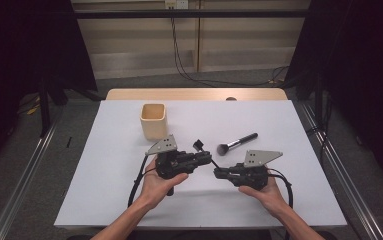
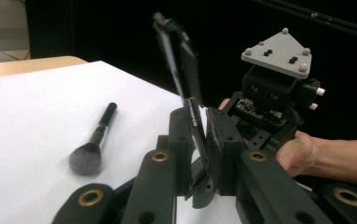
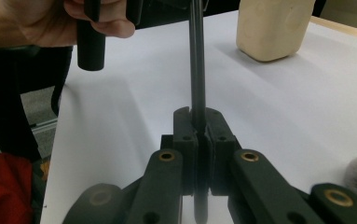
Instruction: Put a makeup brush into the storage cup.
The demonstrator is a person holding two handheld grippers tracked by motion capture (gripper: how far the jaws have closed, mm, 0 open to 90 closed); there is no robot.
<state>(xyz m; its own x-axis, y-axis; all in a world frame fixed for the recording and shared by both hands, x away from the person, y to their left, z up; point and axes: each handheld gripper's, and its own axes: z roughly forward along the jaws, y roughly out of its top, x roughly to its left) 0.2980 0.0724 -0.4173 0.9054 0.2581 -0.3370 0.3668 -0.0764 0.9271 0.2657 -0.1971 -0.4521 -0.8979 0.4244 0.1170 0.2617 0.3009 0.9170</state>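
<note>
**Both grippers clamped on one slim black tool**

A thin black comb-like tool [image 2: 185,88] with a toothed edge and a narrow stem is held between the two grippers above the white table [image 1: 129,200]. The left gripper [image 1: 204,159] is clenched on its stem, the toothed part rising past its jaws. The right gripper [image 3: 197,133] is clenched on the stem too.

Counted: one black tool, one makeup brush [image 1: 236,143] lying just beyond the grippers, one beige cup [image 1: 153,120] farther off beyond the left gripper, two grippers.

The tool's upper end is blurred in the left gripper view; its exact kind is hard to tell. The right gripper view cuts off the cup's top.
</note>
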